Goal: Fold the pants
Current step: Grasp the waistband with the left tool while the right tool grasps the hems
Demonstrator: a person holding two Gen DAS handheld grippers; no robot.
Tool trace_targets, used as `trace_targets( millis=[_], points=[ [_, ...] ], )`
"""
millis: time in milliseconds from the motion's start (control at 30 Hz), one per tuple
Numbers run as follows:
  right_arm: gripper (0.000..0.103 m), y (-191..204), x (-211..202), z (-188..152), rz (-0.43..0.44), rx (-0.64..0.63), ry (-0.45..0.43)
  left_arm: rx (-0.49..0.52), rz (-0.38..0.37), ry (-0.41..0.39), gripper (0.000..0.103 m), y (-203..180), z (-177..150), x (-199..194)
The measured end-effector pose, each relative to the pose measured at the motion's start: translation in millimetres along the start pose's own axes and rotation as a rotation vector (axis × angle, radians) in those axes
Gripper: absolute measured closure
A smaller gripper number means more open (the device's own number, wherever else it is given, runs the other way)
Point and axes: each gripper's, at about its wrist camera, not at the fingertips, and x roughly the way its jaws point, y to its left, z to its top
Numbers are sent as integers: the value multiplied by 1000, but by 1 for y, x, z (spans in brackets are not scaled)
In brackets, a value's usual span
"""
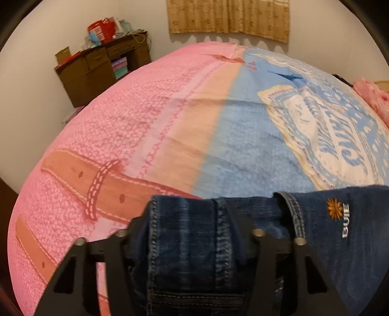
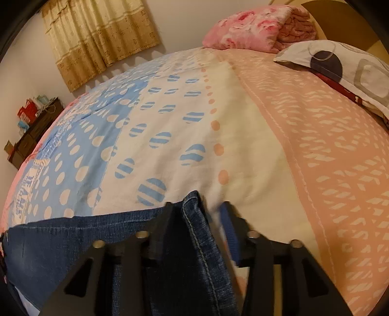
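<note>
Dark blue jeans [image 1: 189,245] with an orange flower patch and white letters lie on the patterned bed sheet [image 1: 170,116]. My left gripper [image 1: 192,233] is shut on a thick bunched end of the jeans, with fabric filling the space between its fingers. In the right wrist view the jeans [image 2: 73,240] stretch away to the left over the sheet [image 2: 243,145]. My right gripper [image 2: 197,214] holds a seamed edge of the jeans against its left finger [image 2: 165,218]; the blue-padded right finger [image 2: 228,223] stands a little apart from the cloth.
A brown desk [image 1: 102,63] with boxes stands by the far wall. A tan curtain [image 1: 228,17] hangs behind the bed. A pink floral blanket [image 2: 257,26] and a spotted pillow [image 2: 340,65] lie at the bed's head.
</note>
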Motion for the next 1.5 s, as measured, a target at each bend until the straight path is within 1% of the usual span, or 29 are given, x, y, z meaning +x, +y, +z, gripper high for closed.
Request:
trace_targets(
  millis=[67, 167, 267, 400, 500, 667, 833, 1033, 1067, 1133, 1200, 1333, 1400, 1500],
  points=[
    [88, -6, -3, 0, 38, 34, -11, 1, -1, -10, 55, 0, -1, -4],
    [94, 0, -8, -2, 36, 18, -22, -36, -31, -45, 58, 7, -1, -16],
    [94, 3, -18, -2, 37, 16, -43, -63, -59, -94, 59, 15, -4, -33],
    [94, 2, -39, 0, 64, 31, -94, -77, -94, -163, 59, 21, -2, -58],
    [94, 4, -58, 1, 79, 31, -125, -88, -117, -189, 59, 25, -3, -71],
    [94, 10, -99, -1, 111, 21, -181, -127, -177, -236, 60, 36, -8, -95],
    [95, 12, -148, -14, 150, 11, -251, -132, -219, -276, 62, 42, -21, -127],
    [95, 7, -219, -44, 201, 10, -342, -152, -274, -313, 63, 58, -45, -163],
    [95, 6, -237, -54, 216, 10, -364, -153, -281, -317, 63, 61, -51, -168],
    [95, 4, -256, -66, 233, 11, -386, -158, -295, -326, 63, 68, -65, -179],
    [95, -1, -282, -86, 249, 18, -414, -172, -313, -338, 63, 75, -78, -188],
    [95, -15, -316, -120, 264, 38, -443, -193, -342, -369, 63, 89, -106, -208],
    [95, -24, -332, -143, 282, 55, -451, -200, -362, -377, 63, 97, -121, -215],
    [95, -34, -341, -170, 293, 66, -448, -215, -380, -373, 64, 106, -143, -219]
  ],
)
